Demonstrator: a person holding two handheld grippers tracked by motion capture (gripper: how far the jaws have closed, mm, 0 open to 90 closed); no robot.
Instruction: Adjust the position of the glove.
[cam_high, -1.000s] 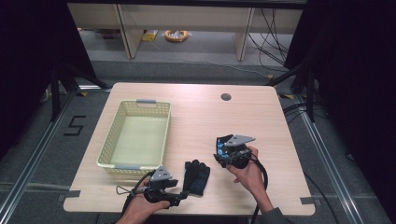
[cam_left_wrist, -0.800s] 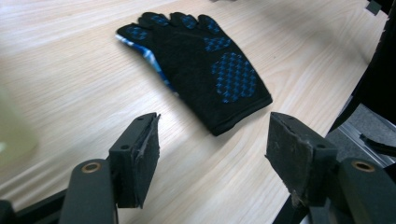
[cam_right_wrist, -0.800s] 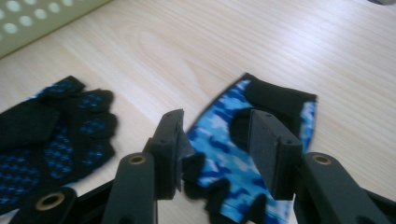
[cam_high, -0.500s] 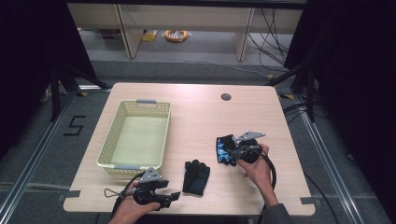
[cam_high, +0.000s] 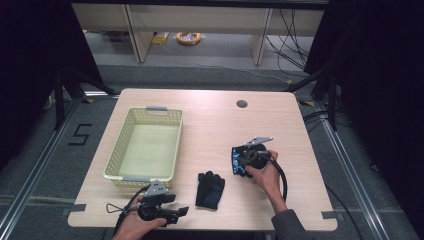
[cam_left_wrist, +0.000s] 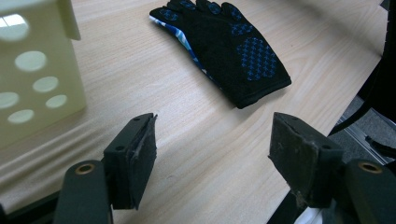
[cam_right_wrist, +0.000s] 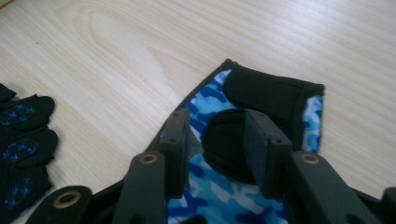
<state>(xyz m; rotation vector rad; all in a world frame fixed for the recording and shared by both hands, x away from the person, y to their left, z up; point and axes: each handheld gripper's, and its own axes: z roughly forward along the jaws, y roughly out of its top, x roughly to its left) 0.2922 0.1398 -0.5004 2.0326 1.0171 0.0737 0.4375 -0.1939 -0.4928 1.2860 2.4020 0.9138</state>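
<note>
Right hand-held gripper (cam_right_wrist: 217, 154) lowered, closing over camouflage glove (cam_right_wrist: 261, 100).

Lab; floor rails (cam_high: 35, 185), trailing cables (cam_high: 300, 37)

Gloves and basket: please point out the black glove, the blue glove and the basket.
black glove (cam_high: 210, 189), high view, on its dotted palm.
blue glove (cam_right_wrist: 211, 95), right gripper view, on its camouflage cloth beside the black strap.
basket (cam_high: 178, 137), high view, on its right rim.
</note>
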